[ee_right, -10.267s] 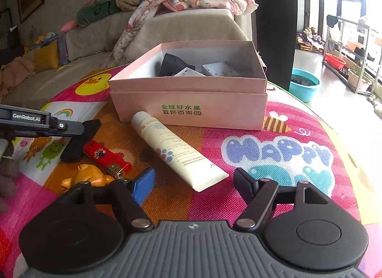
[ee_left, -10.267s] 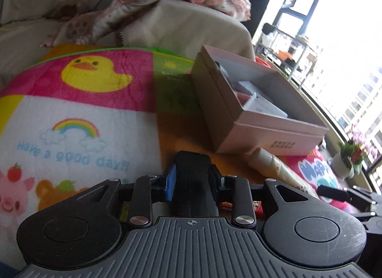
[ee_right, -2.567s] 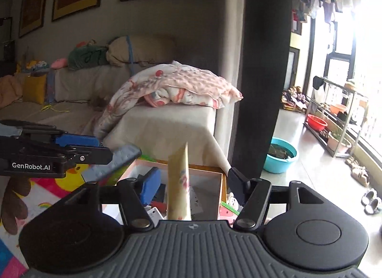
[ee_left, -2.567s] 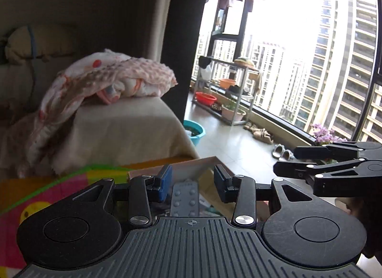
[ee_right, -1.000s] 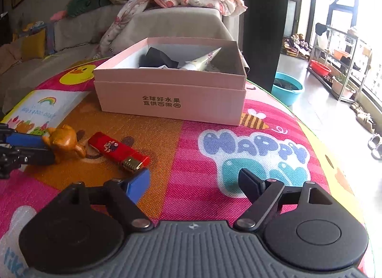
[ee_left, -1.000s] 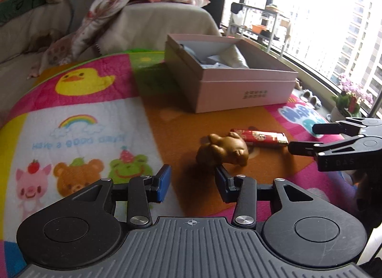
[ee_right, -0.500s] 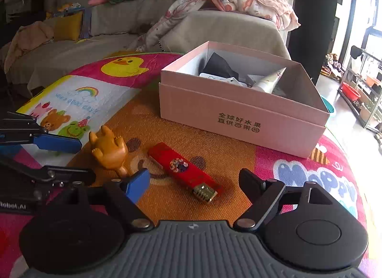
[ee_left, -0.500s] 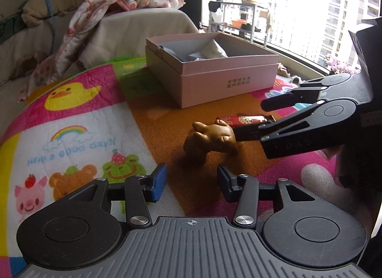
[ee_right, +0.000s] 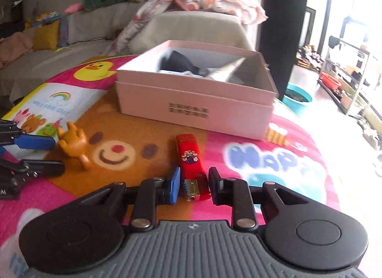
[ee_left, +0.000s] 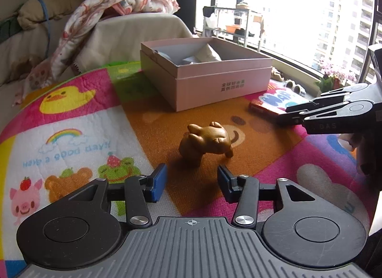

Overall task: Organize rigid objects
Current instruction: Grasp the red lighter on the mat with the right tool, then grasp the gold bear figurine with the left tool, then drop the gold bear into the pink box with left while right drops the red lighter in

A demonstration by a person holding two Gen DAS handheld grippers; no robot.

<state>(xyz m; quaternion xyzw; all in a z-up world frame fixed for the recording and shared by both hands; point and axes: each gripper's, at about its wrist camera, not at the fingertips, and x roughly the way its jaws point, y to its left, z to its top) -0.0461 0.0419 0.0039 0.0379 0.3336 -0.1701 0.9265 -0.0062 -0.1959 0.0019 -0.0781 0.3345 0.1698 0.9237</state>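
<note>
we judge the lighter [ee_right: 193,167] light, stiff, slick; right gripper [ee_right: 193,184] closing across its metal end. left gripper [ee_left: 190,182] half open, empty.

Both wrist views look low, down across the mat [ee_left: 71,115] – sharing the slightly blurred pink box [ee_right: 195,103]

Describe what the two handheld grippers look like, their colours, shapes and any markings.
Both match. The left gripper and the right gripper each have a grey ribbed body with a small crosshair mark, two round black discs, black linkage arms with silver rivets, and one blue and one black fingertip pad. White lettering shows on the right gripper's side in the left wrist view. No sleeves show.
</note>
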